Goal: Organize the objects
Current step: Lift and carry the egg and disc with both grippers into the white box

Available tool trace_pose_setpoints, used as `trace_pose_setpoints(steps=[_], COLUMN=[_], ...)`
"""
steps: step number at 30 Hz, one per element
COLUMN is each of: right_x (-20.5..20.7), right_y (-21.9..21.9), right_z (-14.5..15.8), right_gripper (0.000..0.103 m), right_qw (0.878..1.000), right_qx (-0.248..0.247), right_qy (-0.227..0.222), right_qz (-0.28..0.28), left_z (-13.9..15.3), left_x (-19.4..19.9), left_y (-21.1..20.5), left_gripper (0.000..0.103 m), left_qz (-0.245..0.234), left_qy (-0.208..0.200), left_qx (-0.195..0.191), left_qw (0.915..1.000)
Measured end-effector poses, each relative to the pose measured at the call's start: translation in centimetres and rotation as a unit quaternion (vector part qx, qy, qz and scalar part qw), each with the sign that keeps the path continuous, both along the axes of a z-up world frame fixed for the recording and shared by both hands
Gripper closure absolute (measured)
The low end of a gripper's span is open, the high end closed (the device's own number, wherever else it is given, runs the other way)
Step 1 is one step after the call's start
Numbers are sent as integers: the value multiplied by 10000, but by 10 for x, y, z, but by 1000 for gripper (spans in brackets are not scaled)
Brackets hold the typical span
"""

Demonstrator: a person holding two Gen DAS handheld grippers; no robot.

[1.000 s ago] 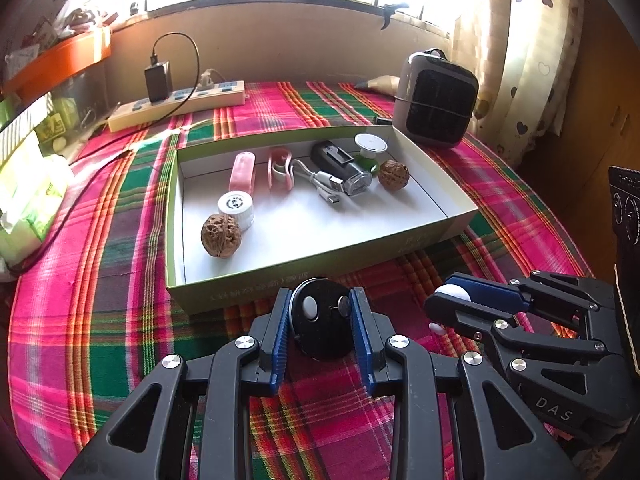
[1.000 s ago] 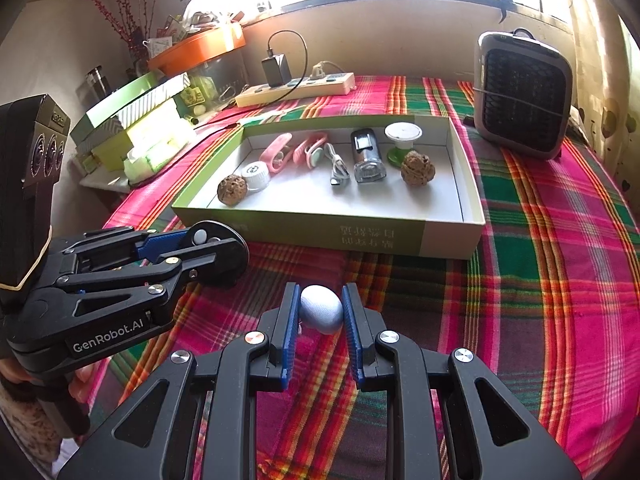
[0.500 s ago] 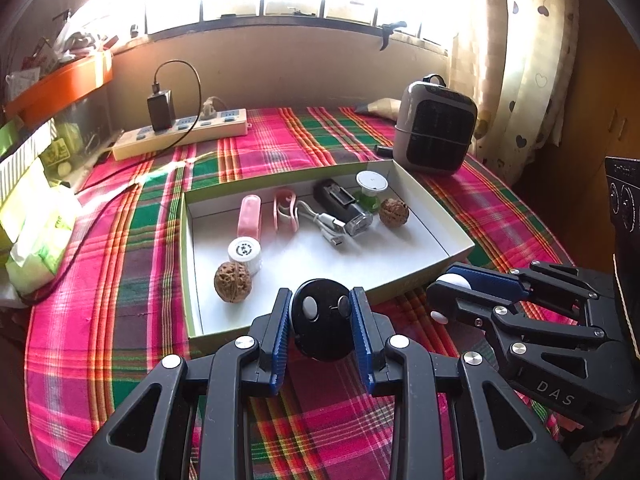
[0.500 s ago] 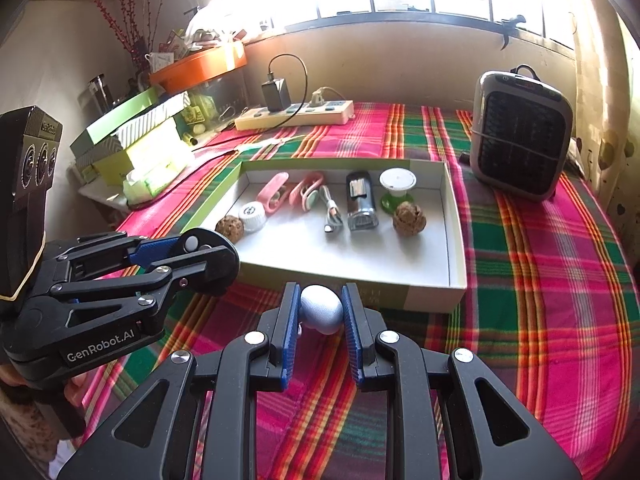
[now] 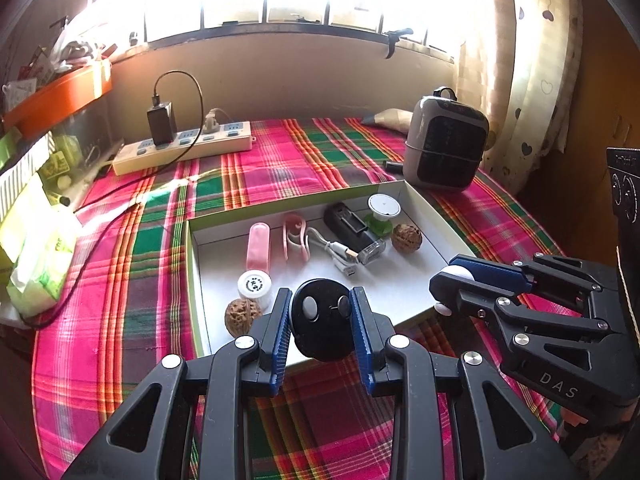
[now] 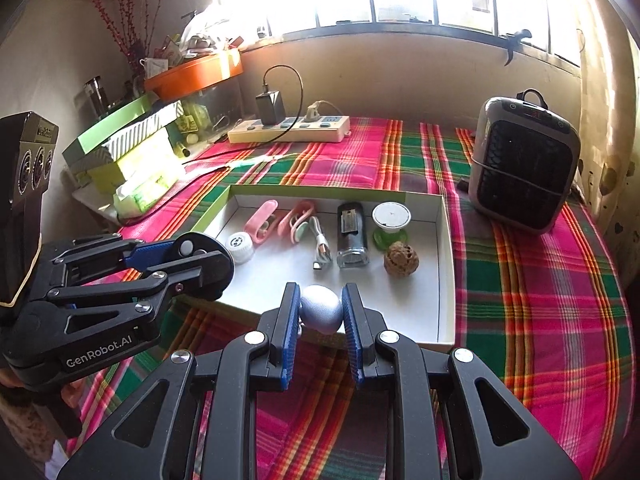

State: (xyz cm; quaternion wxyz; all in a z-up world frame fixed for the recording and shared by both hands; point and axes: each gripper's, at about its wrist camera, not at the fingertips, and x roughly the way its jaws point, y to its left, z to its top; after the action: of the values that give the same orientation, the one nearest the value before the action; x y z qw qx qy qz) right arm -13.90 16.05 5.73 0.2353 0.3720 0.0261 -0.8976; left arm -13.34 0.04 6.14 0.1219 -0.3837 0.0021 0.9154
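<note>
- Your left gripper (image 5: 322, 320) pinches the black disc (image 5: 321, 314) by its sides, above the box's near rim (image 5: 416, 316), apparently for release inside.
- Your right gripper (image 6: 321, 314) clamps the pale egg-shaped piece (image 6: 321, 309) likewise.
- Only the left view shows the second walnut (image 5: 240, 317); the right view has the left gripper where it would lie.

This is a home room: a plaid tablecloth (image 6: 540, 300), a heart-patterned curtain (image 5: 528, 72), a small space heater (image 6: 524, 168) and a power strip (image 6: 290, 128) below the window.
</note>
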Motion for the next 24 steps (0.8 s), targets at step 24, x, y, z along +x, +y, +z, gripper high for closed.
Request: trace_pose_setpoints(steps=[24], right_x=[-49], right_y=[-3], right_z=[-22], right_gripper=[80], right_qw=[9993], right_qx=[244], right_qy=[-249], right_qz=[-107], left_z=[-21], left_x=[-35], left_y=[3], left_gripper=[76], left_qz=[57], left_qy=[-234], left_qx=[-22], left_qw=[9997])
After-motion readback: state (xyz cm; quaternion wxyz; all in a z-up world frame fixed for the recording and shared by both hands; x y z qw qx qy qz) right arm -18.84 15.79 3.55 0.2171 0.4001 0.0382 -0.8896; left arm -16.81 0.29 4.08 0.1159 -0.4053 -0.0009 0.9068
